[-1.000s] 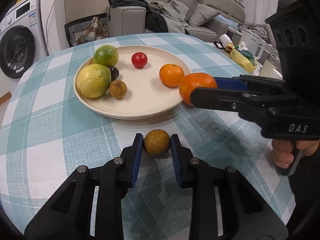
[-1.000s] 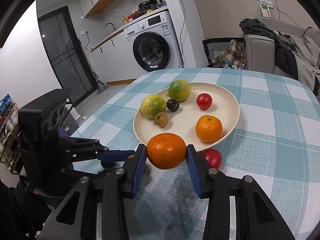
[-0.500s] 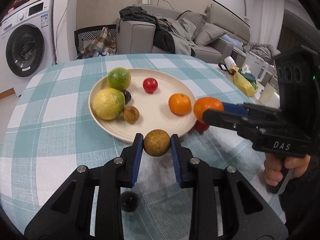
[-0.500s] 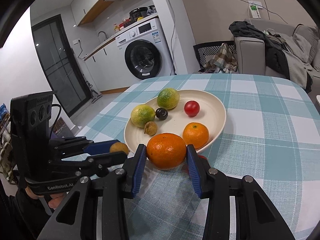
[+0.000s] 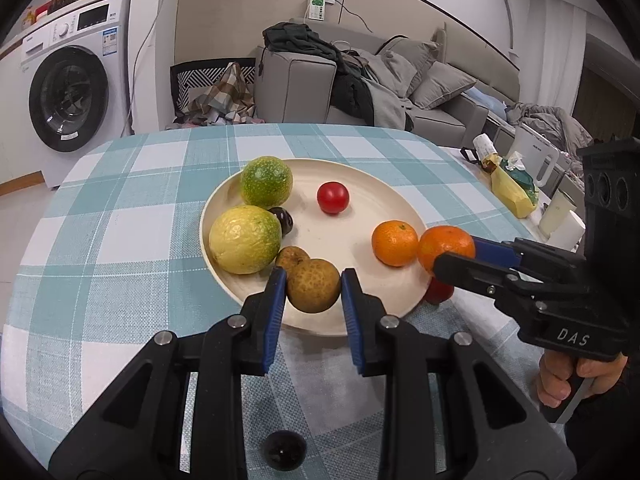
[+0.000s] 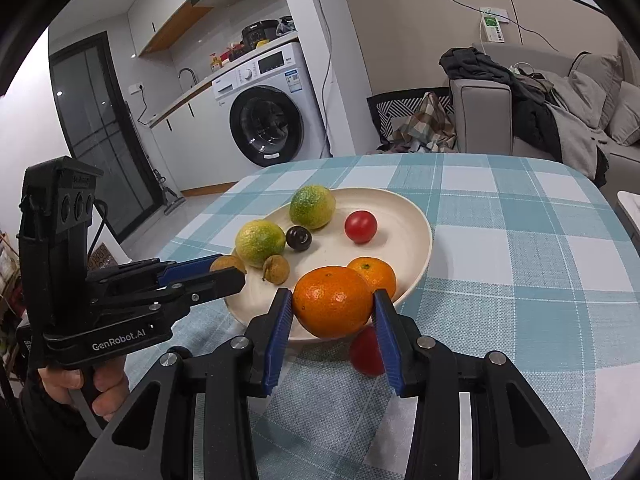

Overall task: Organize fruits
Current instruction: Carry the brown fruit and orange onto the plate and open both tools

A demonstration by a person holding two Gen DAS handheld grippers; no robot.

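Observation:
My left gripper is shut on a small brown round fruit, held in the air over the near rim of the cream plate. My right gripper is shut on a large orange above the plate's near right edge. On the plate lie a green citrus, a yellow-green citrus, a dark plum, a red tomato, a smaller orange and another brown fruit. A red tomato sits on the cloth beside the plate, under my right gripper.
The round table wears a teal and white checked cloth. A small dark fruit lies on the cloth under my left gripper. A yellow packet and white cups stand at the table's right edge. A washing machine and sofa are beyond.
My left gripper lifted the brown fruit off the cloth and carried it over the plate's near rim. The right gripper with the orange stayed near the plate's edge.

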